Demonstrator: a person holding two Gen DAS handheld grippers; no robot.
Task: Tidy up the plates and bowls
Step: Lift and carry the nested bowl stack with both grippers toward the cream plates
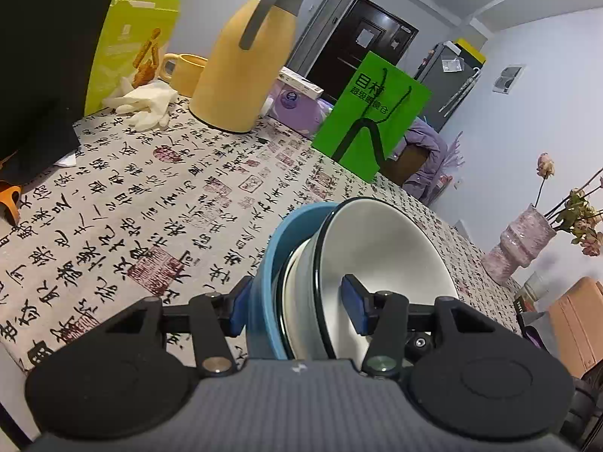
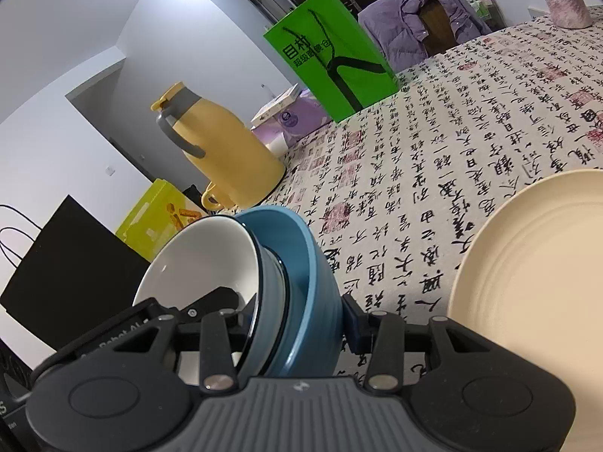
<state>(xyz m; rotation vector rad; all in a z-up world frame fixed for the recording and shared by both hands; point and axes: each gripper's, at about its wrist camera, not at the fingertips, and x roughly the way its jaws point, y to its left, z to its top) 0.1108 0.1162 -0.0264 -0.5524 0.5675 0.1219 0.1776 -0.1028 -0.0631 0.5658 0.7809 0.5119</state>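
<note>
A stack of nested bowls hangs over the calligraphy tablecloth (image 1: 132, 203), gripped from two sides. The outer one is a blue bowl (image 1: 269, 260) (image 2: 318, 263); inside it sits a white bowl (image 1: 380, 252) (image 2: 203, 260) with a dark rim. My left gripper (image 1: 297, 310) is shut on the stack's rim, one pad outside the blue wall and one inside the white bowl. On the opposite rim my right gripper (image 2: 297, 320) is shut the same way; its inner pad is hidden. A cream plate (image 2: 527, 286) lies on the table to the right.
At the back stand a yellow thermos jug (image 1: 245, 60), a yellow mug (image 1: 186, 73), white gloves (image 1: 147, 101), a yellow-green snack box (image 1: 128, 41), a green paper bag (image 1: 371, 113) and a black bag (image 2: 71, 263). A pink vase (image 1: 520, 245) with flowers marks the right edge.
</note>
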